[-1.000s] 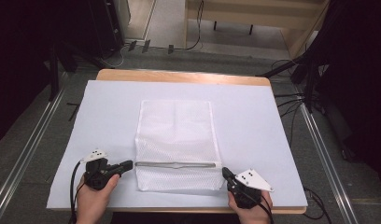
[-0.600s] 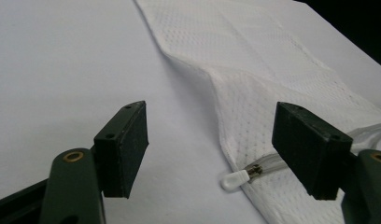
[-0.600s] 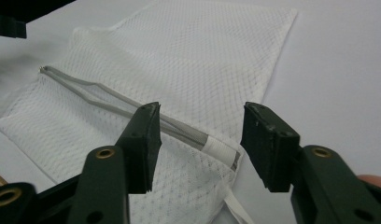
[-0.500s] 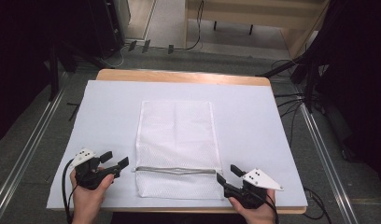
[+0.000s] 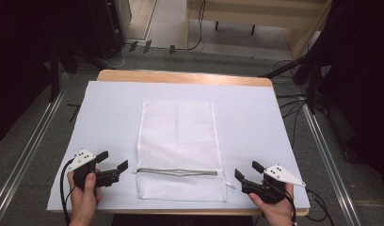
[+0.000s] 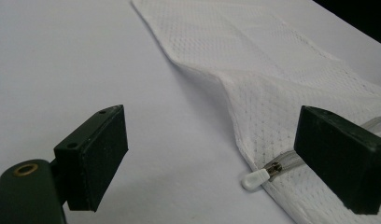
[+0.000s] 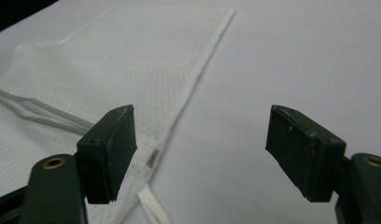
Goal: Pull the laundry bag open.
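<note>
Each hand-held gripper, left (image 5: pixel 114 165) and right (image 5: pixel 245 172), gapes beside the mesh bag's (image 5: pixel 178 136) side edges.

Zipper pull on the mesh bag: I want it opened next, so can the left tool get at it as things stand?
Probably yes. The zipper pull lies exposed at the mesh bag's near-left edge, with bare table cover between it and the open left tool.

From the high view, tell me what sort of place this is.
Probably a lab or recording workspace, not a home: a table under a white sheet, cables across the floor, and metal rails alongside.
</note>
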Demonstrator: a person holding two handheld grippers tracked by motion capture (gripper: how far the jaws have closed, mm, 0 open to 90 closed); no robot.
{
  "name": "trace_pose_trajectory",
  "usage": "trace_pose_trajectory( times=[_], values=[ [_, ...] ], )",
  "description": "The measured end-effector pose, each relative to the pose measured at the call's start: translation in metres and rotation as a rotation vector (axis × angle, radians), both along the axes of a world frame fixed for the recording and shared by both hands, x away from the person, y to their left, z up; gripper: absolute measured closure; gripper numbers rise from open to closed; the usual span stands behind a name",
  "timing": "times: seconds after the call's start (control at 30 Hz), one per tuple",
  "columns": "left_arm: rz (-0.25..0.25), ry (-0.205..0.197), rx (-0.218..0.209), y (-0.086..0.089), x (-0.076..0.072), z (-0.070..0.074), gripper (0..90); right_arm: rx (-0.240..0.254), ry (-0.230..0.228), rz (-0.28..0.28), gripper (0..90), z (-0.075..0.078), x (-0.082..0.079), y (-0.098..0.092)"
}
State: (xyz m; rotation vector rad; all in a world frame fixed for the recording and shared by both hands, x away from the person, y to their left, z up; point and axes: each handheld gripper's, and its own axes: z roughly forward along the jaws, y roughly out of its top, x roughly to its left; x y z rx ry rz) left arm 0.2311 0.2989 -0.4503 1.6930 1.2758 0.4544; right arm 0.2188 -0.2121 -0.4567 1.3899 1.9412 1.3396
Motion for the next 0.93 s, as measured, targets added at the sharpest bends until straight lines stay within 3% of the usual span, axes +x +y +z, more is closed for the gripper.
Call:
trace_pose_trajectory(
  times=[0.2, 0.37, 0.6, 0.93],
  values=[
    [-0.018, -0.001, 0.043, 0.003, 0.001, -0.002, 7.7, -0.009, 0.001, -0.050, 23.9, -0.002, 0.004, -0.020],
    [-0.035, -0.002, 0.039, 0.005, 0.000, -0.003, 1.9, -0.022, 0.003, -0.090, 22.7, -0.004, 0.008, -0.036],
    [-0.021, -0.009, 0.045, 0.011, 0.001, -0.003, 1.6, -0.016, 0.017, -0.157, 22.8, -0.006, 0.012, -0.059],
    [0.000, -0.008, 0.070, 0.013, 0.001, -0.004, 1.6, -0.018, 0.020, -0.177, 22.9, -0.010, 0.014, -0.066]
  ],
)
